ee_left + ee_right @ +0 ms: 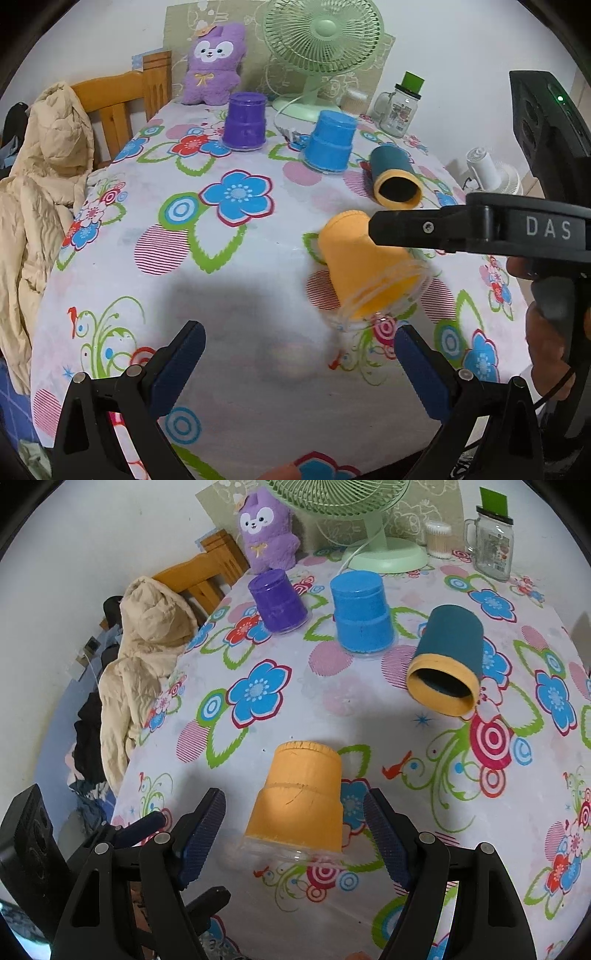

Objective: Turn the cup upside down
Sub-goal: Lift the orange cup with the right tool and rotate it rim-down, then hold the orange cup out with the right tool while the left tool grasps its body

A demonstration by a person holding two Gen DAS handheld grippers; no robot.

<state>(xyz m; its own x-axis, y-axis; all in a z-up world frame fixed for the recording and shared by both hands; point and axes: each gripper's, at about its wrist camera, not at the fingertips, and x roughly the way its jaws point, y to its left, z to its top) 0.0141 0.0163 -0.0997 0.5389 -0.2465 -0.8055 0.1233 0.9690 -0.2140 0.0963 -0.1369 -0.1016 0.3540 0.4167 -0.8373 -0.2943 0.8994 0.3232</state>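
Note:
An orange cup (301, 794) stands mouth down on the flowered tablecloth, between the open fingers of my right gripper (295, 830), which do not touch it. In the left wrist view the same orange cup (364, 266) looks blurred and tilted, with the right gripper's finger (424, 227) beside its base. My left gripper (299, 365) is open and empty, low over the cloth, left of the cup. A dark teal cup with an orange rim (447, 662) lies on its side, mouth toward me; it also shows in the left wrist view (395, 177).
A purple cup (277, 600) and a blue cup (362, 613) stand upside down further back. Behind them are a green fan (384, 554), a purple plush toy (266, 528) and a glass jar (493, 542). A beige jacket (140, 657) hangs over a wooden chair at the table's left edge.

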